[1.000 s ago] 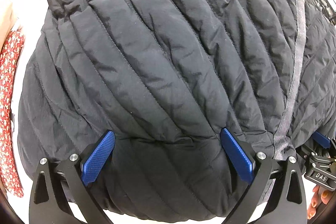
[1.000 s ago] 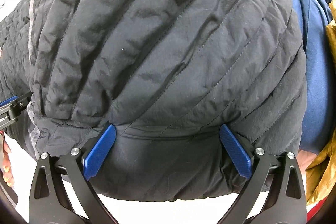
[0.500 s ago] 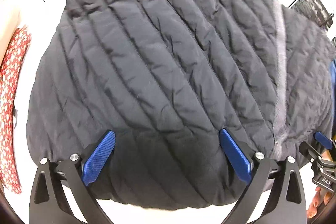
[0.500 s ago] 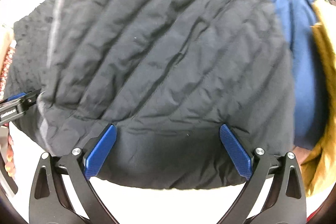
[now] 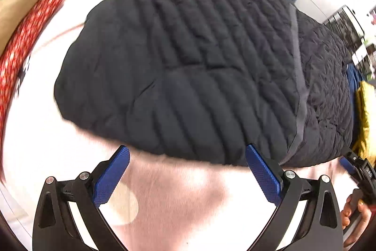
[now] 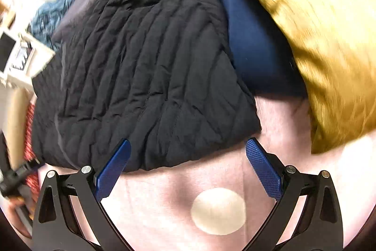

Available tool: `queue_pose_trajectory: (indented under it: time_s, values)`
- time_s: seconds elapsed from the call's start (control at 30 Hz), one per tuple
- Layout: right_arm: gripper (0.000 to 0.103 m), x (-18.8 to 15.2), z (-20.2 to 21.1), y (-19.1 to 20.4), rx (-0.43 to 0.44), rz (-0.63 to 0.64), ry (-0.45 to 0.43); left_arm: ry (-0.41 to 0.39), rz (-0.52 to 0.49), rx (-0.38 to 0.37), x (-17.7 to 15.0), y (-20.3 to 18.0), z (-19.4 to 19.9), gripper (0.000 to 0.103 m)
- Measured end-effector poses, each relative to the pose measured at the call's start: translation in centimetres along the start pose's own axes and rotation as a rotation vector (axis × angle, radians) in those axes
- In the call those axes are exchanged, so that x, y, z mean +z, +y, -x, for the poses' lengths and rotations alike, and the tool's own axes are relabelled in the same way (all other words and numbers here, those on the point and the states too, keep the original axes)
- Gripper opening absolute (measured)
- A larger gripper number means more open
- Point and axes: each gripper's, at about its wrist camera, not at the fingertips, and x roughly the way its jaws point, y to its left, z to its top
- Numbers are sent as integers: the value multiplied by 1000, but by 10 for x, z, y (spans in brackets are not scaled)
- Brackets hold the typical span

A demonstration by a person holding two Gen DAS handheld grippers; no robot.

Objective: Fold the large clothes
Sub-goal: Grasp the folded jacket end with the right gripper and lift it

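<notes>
Both grippers were wide open and holding nothing. The left gripper [image 5: 187, 165] had its blue pads spread apart, with the black quilted jacket [image 5: 188, 77] lying just ahead of the fingertips on the pale pink cover [image 5: 178, 199] — the near hem sat right at the tips, though I couldn't tell if it was actually touching them. Same deal on the other side: the right gripper [image 6: 188, 160] was splayed open, empty, with the jacket's edge right past its left pad and bare pink cover between the pads.

The jacket looked folded into a bulky bundle, with a grey strip [image 5: 298, 77] running down it off to the right of the left gripper. Beyond the right gripper, up and to the right, a navy garment [image 6: 253, 46] lay against the jacket's far side, and a mustard-yellow fabric [image 6: 317, 27] sat further right, overlapping it. Way off to the left of the left gripper was a red patterned cloth [image 5: 21, 48]. A pale round spot [image 6: 218, 211] showed on the cover just below the right gripper's pads. The person's hand [image 5: 354, 215] on the right tool showed at the lower right edge of the left view — pretty blurry overall.
</notes>
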Motion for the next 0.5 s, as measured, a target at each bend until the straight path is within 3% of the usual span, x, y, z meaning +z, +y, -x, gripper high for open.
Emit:
queue_pose_trajectory:
  time_s: [0.2,0.3,0.33,0.37,0.5]
  values:
    - [97,6,-27,-46,116,-234,28,48,111,-14,-26,40,3,97]
    - [97,3,-28,-53,155,-282,-19,46,125,0,-36,58,10,97]
    - [93,2,-27,-52,160,-288,-23,47,125,5,-37,62,11,97]
    - [77,3,-28,-53,146,-294,-21,49,125,11,-40,67,13,97]
    - [38,3,-19,-53,185,-313,-8,66,136,17,-50,85,15,97]
